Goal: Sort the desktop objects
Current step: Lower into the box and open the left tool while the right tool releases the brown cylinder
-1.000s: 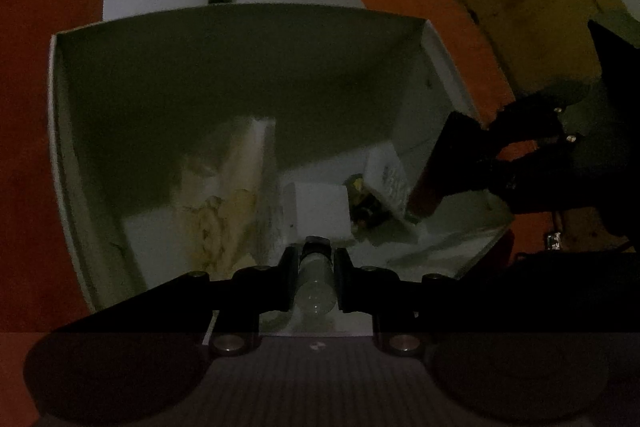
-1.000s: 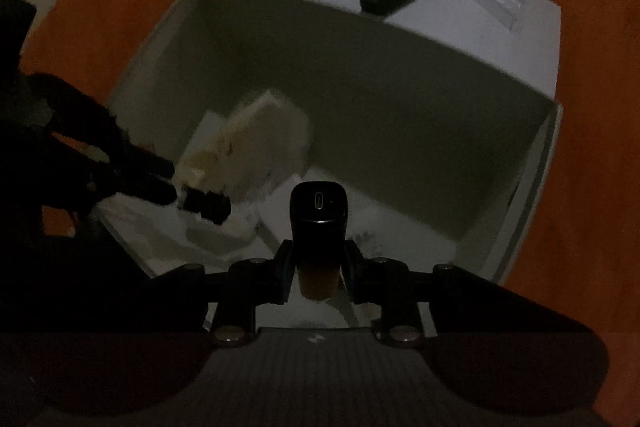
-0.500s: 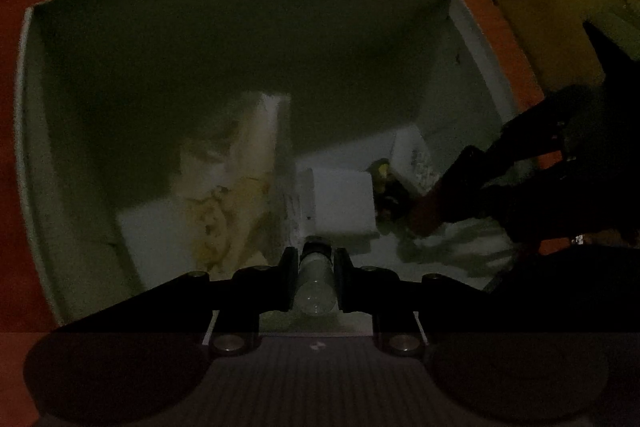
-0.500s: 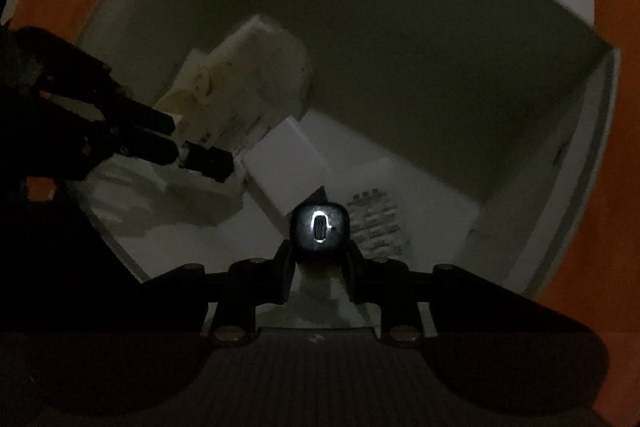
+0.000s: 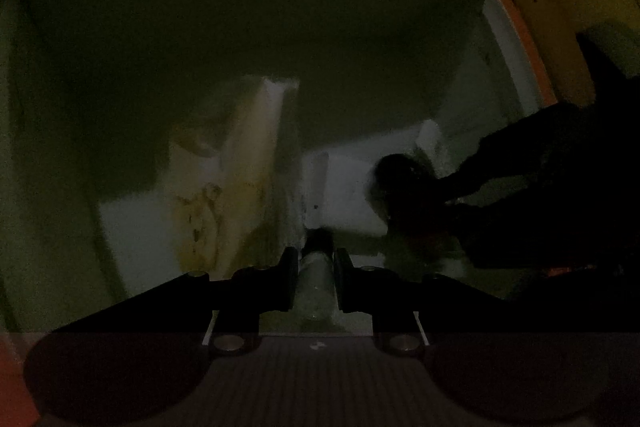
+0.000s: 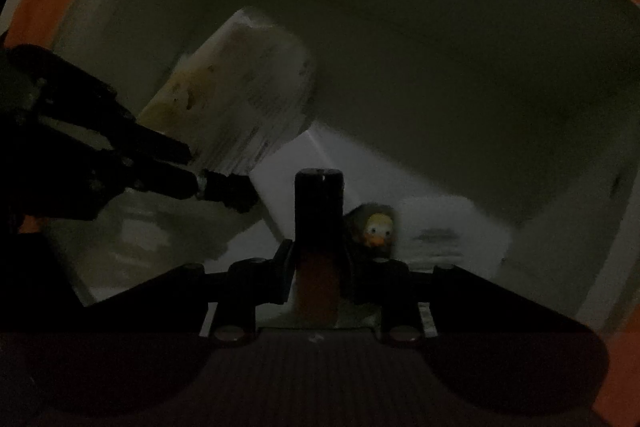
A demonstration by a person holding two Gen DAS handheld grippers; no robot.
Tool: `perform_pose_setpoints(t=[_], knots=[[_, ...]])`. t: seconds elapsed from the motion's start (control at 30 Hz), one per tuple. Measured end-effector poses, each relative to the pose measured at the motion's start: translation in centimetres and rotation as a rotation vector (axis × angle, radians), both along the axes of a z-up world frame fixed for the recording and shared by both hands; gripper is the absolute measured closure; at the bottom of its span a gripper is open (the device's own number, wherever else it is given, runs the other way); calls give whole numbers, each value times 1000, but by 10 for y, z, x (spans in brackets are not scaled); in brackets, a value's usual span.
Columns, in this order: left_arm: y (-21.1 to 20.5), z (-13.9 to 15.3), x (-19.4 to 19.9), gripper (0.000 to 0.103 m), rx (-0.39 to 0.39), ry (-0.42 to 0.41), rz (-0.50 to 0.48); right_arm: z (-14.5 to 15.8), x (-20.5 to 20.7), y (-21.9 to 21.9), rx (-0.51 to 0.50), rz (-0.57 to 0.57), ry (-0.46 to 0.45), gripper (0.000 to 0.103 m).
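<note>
Right wrist: gripper (image 6: 318, 259) clamping dark device (image 6: 319, 211).

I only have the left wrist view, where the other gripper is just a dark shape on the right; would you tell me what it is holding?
Observer: The right gripper is shut on a dark oblong device with an amber lower part.
Operator: Thank you. Is anything lying next to it in the box?
Observer: Yes, a small toy with a duck-like face sits just right of the device, low in the box.
Operator: And how does my own load look from there?
Observer: The vial's dark cap pokes out past the fingers of the left gripper, by the white carton.
</note>
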State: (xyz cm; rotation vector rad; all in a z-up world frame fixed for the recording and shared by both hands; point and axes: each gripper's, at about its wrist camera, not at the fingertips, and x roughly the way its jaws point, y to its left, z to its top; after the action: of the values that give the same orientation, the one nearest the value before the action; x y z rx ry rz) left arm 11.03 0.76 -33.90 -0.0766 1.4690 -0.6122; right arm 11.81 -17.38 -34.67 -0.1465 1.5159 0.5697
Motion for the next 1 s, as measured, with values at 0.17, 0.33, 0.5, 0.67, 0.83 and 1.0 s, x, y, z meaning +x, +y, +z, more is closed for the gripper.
perform_pose_setpoints(t=[0.17,0.33,0.5,0.67,0.83,1.0], knots=[[-3,-2,0,86,20,-1,-3,-3,7,2,4,-17,-4,74],[-5,-2,0,86,38,2,5,-2,8,5,11,-33,-11,74],[-6,-4,-2,86,72,-3,-4,-2,4,7,-2,-11,-32,73],[-10,-7,-3,85,95,-12,-11,-1,4,4,-4,-19,-30,73],[-12,-6,-7,47,142,-52,27,1,2,5,15,-1,-25,59],[0,-2,-4,1,113,-54,118,7,-1,-1,75,-10,-14,10]])
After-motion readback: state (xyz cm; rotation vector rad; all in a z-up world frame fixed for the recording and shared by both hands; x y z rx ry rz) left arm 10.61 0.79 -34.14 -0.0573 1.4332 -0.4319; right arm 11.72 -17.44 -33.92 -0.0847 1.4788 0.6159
